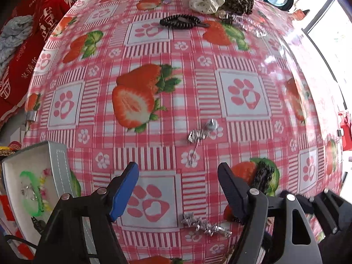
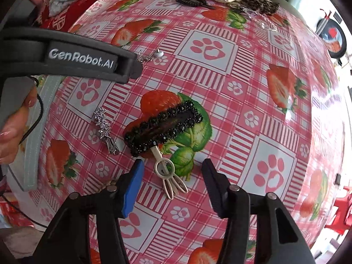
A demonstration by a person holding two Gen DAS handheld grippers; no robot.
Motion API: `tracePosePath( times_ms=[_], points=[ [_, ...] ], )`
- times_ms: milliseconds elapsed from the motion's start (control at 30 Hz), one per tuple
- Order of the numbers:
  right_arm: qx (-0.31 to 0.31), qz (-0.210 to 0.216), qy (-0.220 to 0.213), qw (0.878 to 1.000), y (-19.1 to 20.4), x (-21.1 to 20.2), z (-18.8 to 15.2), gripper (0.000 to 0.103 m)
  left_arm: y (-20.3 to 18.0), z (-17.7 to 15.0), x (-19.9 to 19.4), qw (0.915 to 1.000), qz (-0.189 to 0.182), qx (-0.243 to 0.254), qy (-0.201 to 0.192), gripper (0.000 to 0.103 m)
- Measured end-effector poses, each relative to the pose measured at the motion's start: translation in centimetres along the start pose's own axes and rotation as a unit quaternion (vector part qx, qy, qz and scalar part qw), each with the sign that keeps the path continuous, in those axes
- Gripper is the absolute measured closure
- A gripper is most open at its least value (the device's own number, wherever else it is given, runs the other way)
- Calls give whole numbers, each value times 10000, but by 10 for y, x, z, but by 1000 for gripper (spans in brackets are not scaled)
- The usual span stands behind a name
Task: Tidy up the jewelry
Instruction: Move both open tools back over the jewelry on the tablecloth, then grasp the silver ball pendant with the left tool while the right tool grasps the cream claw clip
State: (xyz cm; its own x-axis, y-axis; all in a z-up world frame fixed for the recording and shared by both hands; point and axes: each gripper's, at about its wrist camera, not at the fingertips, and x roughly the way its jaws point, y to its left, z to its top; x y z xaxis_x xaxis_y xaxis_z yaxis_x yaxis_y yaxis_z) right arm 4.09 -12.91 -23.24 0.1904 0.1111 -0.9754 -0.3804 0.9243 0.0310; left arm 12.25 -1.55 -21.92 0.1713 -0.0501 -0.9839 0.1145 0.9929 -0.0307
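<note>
Below our left gripper (image 1: 178, 171) the jaws stand apart over the strawberry-print tablecloth (image 1: 242, 92), with nothing pressed between the pads. A silver star hair clip (image 1: 205, 225) lies on the cloth just under the gap, nearer the black finger than the blue one and touching neither. Ahead of the jaws a silver chain with a small white stud (image 1: 201, 135) rests on the cloth, well clear of the fingertips. Off to the blue finger's side sits a grey jewelry box (image 1: 59, 165), open, with a green bangle (image 1: 30, 193) and other small pieces inside. Far ahead lie a black beaded clip (image 1: 182, 21), a white dotted scrunchie (image 1: 205, 1) and a leopard-print scrunchie (image 1: 238, 2).

Our right gripper (image 2: 172, 165) is likewise parted and grips nothing. A cream rabbit-shaped clip (image 2: 168, 171) lies between its fingers, closer to the blue one, with no pad on it. Just ahead of the fingertips and touching the cream clip's far end lies a large black beaded barrette (image 2: 162, 127). Beyond the blue finger we see the star clip again, and a hand (image 2: 13, 123) holding the other gripper's body.
</note>
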Motion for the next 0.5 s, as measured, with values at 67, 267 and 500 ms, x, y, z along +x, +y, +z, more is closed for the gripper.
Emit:
tracePosePath(
  times_ms=[67,267,500],
  points=[
    [-97,-67,-59,9999,3,1,1,46,1,-4,3,10000,25,-16,67,22],
    [-256,-257,-197,9991,9,3,1,57,5,-3,7,9999,40,-118,16,22],
    [-188,-193,-253,9993,3,-2,1,83,-11,19,13,9998,62,136,-116,35]
  ],
)
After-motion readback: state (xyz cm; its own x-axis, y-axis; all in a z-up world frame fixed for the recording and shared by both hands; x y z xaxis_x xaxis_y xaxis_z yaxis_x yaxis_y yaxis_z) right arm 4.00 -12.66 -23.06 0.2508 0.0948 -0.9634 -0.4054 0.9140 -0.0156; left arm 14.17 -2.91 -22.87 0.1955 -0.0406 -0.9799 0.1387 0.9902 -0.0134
